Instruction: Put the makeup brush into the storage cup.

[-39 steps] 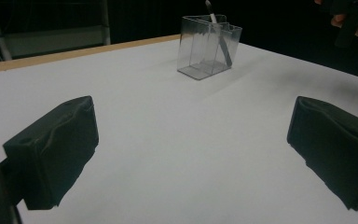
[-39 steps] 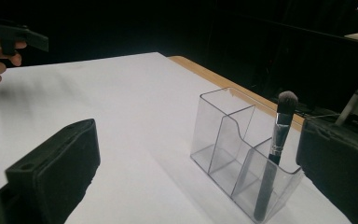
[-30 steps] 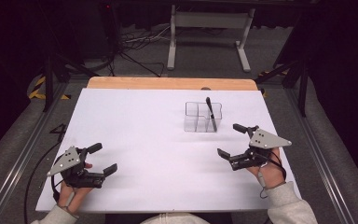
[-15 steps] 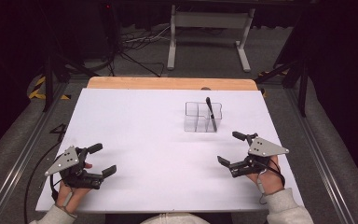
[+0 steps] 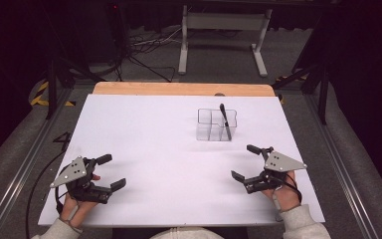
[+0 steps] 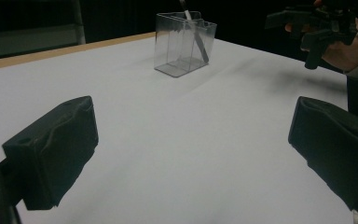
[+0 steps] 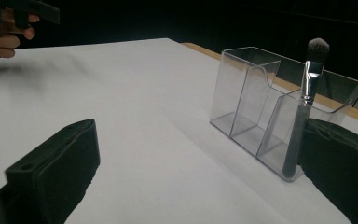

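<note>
Both claws stand wide apart and hold nothing: my right gripper [image 5: 246, 163] sits at about five o'clock on the table [image 5: 144, 129], my left gripper [image 5: 110, 171] at seven. From the right one, the makeup brush [image 7: 303, 112] leans upright at twelve o'clock in an end compartment, I think, of the clear acrylic organizer [image 5: 216, 125], near but apart.

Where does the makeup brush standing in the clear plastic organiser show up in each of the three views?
High view: the black-handled makeup brush stands right of centre, in the organiser's right end.
Left gripper view: brush at top centre, cut by the top edge.
Right gripper view: brush at right, bristles up.
Shared landmark: the clear plastic organiser.
</note>
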Demonstrator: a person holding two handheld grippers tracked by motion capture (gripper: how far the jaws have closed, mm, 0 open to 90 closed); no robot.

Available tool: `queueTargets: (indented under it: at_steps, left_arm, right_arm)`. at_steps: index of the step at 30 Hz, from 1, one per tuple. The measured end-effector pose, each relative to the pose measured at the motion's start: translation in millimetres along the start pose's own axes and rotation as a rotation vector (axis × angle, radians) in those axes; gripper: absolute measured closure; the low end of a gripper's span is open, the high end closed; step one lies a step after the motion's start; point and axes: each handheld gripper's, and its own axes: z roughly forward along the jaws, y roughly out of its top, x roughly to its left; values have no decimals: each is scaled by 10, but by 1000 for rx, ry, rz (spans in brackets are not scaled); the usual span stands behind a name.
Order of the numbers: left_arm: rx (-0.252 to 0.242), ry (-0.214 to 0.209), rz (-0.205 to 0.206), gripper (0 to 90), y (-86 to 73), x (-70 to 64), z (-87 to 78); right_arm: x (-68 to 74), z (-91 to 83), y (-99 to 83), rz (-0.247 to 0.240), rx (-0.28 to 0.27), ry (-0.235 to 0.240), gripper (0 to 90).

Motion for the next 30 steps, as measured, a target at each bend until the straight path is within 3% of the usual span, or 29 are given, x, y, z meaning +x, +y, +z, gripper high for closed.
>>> queueTargets:
  at_steps: [13, 20, 30]
  left_arm:
    - [1, -28, -3, 25, -25, 7, 11]
    - [2, 9, 4, 24, -45, 17, 20]
    - [-2, 28, -32, 21, -75, 63, 31]
  right_arm:
    - [52, 29, -129, 16, -2, 8, 0]
    - [70, 53, -183, 31, 5, 10, 0]
    - [73, 87, -220, 36, 16, 15, 0]
